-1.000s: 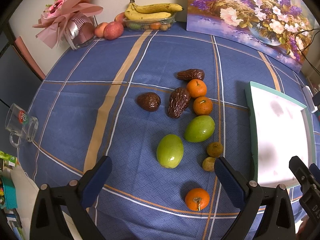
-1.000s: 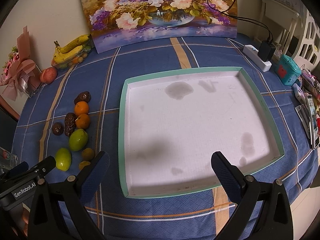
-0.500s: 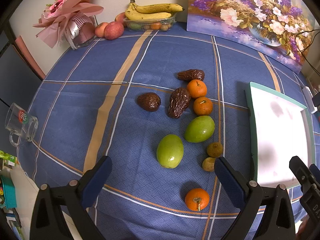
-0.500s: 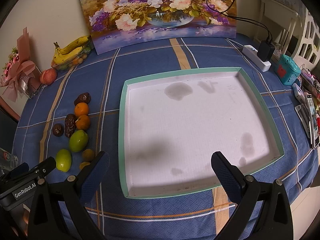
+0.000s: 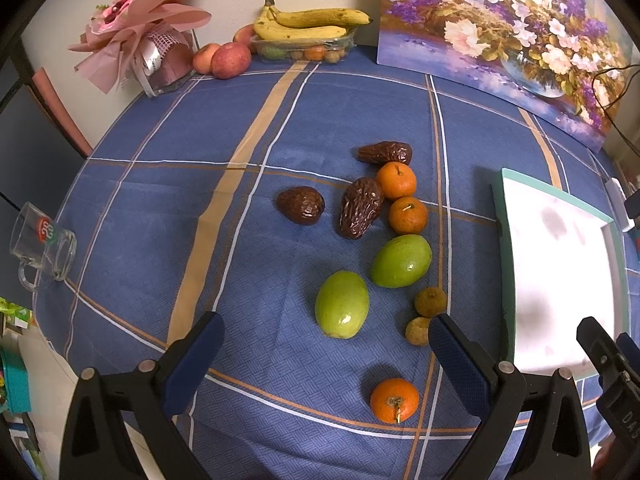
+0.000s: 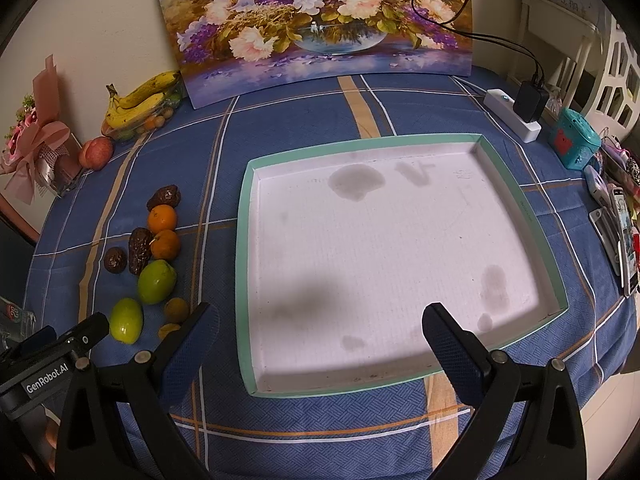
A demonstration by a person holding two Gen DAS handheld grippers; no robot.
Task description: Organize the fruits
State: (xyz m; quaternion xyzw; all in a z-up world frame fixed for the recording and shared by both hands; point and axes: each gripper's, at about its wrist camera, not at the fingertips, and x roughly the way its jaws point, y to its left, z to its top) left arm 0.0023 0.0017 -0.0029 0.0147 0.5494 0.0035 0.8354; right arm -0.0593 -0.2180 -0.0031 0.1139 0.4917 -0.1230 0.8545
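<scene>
Loose fruit lies on the blue checked tablecloth: two green mangoes (image 5: pixel 342 304) (image 5: pixel 401 261), three oranges (image 5: pixel 394 400) (image 5: pixel 408 215) (image 5: pixel 396 180), three dark brown wrinkled fruits (image 5: pixel 301 205) (image 5: pixel 361 207) (image 5: pixel 386 153) and two small brownish fruits (image 5: pixel 430 301) (image 5: pixel 417 331). A white tray with a teal rim (image 6: pixel 243 240) lies to their right, with nothing in it. My left gripper (image 5: pixel 320 342) is open above the near fruit. My right gripper (image 6: pixel 320 330) is open over the tray's near part.
At the back stand a flower painting (image 6: pixel 320 20), bananas on a fruit box (image 5: pixel 308 28), apples (image 5: pixel 230 60) and a pink bouquet (image 5: pixel 140 32). A glass mug (image 5: pixel 40 244) lies at the left edge. A power strip (image 6: pixel 512 114) and small items sit right.
The left wrist view has drifted slightly left, so less of the tray shows. Nothing has been picked up or moved.
</scene>
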